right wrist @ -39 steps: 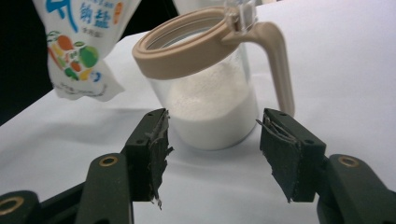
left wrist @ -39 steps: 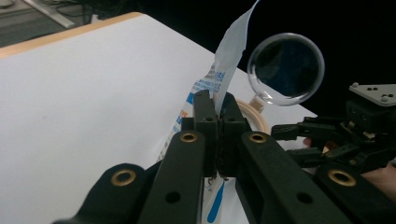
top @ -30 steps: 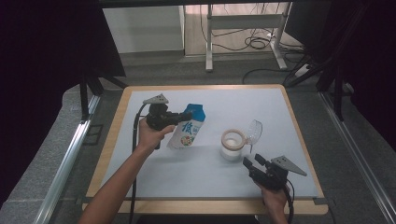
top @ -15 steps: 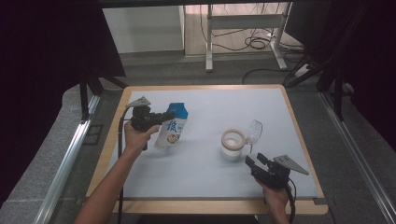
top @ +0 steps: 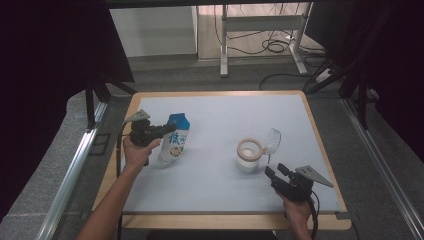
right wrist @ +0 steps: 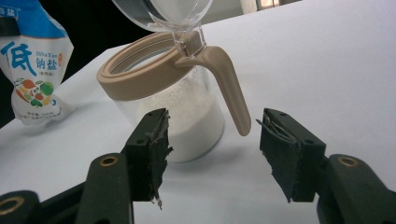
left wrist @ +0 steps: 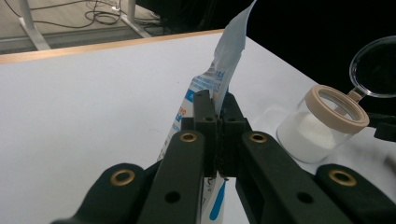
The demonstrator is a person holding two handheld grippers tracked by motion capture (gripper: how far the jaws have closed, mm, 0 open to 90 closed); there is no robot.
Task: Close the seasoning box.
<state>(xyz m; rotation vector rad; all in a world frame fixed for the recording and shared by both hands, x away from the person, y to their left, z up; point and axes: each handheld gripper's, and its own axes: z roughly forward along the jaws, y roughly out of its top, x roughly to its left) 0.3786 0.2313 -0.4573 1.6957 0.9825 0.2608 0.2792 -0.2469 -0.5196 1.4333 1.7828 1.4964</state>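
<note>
Both forearms are bare, no sleeves showing. Each hand carries a black claw: the left claw and the right claw each bear a grey three-cornered plate on top and trail a black cable. Each claw's black jaws have brass-ringed rivets and small screw holes; the right claw's pads are frayed and scuffed.

The left claw is clamped shut on the upper edge of a blue-and-white bag, whose top corner sticks up above the jaws. To the right on the white table stands a clear jar of white powder, its tan rim open and its clear lid tipped back.
</note>
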